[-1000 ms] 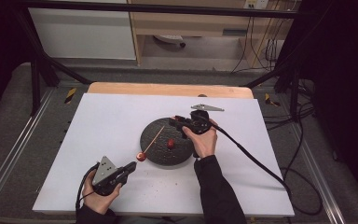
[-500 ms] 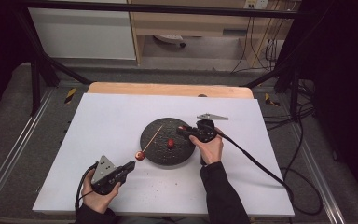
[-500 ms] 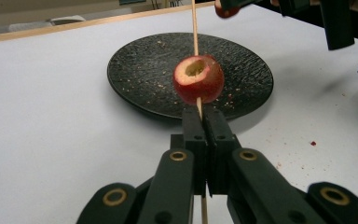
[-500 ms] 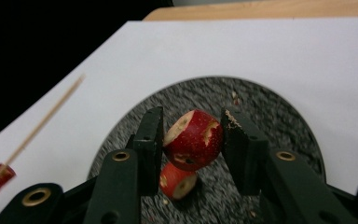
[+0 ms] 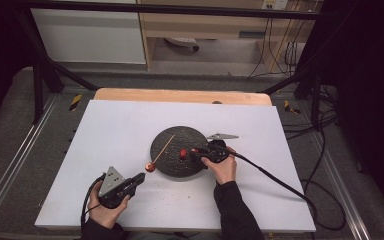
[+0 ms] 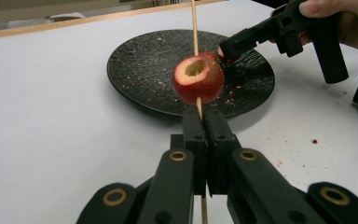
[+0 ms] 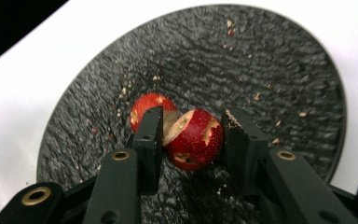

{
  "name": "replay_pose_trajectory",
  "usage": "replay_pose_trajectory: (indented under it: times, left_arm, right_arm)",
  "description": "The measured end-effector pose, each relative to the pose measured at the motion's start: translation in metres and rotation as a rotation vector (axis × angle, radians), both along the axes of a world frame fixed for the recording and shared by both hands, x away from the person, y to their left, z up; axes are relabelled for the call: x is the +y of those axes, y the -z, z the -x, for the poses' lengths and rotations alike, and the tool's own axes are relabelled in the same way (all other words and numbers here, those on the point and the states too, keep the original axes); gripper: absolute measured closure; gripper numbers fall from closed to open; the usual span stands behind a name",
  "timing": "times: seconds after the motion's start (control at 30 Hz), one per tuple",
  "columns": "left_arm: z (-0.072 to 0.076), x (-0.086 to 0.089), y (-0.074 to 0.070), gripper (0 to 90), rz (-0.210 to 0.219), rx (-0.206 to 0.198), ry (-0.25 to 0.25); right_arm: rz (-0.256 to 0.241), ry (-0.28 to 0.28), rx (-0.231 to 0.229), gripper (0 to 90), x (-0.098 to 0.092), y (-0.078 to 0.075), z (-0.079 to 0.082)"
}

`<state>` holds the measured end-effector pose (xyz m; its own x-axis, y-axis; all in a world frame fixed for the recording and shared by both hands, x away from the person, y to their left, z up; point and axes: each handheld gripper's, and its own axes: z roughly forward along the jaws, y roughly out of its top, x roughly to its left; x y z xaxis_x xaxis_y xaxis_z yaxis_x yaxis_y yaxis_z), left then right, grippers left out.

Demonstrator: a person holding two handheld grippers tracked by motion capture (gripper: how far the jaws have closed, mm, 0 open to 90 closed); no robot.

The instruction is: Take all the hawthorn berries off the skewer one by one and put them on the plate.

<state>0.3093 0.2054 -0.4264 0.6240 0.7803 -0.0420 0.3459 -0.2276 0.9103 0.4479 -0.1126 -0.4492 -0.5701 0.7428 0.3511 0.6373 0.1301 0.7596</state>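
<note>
Fruit here is small, light and easily bruised, so the grip wants care. Nearest the person, the left gripper [image 5: 139, 178] has its jaws pressed together on a thin wooden skewer [image 6: 195, 23], clamped just below a cored red fruit [image 6: 198, 78] already threaded on it. That stick is stiff but slender and would likely snap if bent; holding it close under the fruit, as now, keeps it steady. The threaded piece hangs over the white counter [image 5: 105, 130], just beside the near edge of the black plate [image 5: 167, 150], with the stick slanting up across the plate.

Farther off, on the plate, the right gripper [image 7: 193, 135] straddles a second fruit piece [image 7: 195, 138]. Its jaws stand apart on either flank, the left one close against the cut face, the other with a sliver of gap, so the piece lies on the plate, not yet squeezed. Its skin looks glossy and probably slippery, the flesh soft; a gentle pinch across the round sides seems safest. A third piece [image 7: 145, 106] lies just behind.

Compared with half a second earlier, the right hand [image 5: 223, 167] has come lower and nearer, its jaws now down at the fruit, while the left gripper and skewer have stayed put.
</note>
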Motion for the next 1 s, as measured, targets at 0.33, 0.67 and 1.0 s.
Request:
replay_pose_trajectory:
  times: [0.33, 0.67, 1.0]
  left_arm:
    - [-0.001, 0.0, 0.001, 88.3, -0.002, 0.006, 0.0]
    - [-0.001, -0.001, 0.001, 88.3, -0.002, 0.008, 0.001]
    - [-0.001, -0.001, 0.001, 88.3, -0.007, 0.008, 0.003]
  right_arm:
    - [0.006, -0.011, -0.036, 52.0, 0.0, -0.003, 0.004]
    - [-0.065, -0.032, -0.06, 24.2, -0.009, -0.03, 0.016]
    - [-0.01, -0.095, -0.08, 11.1, -0.009, -0.036, 0.034]
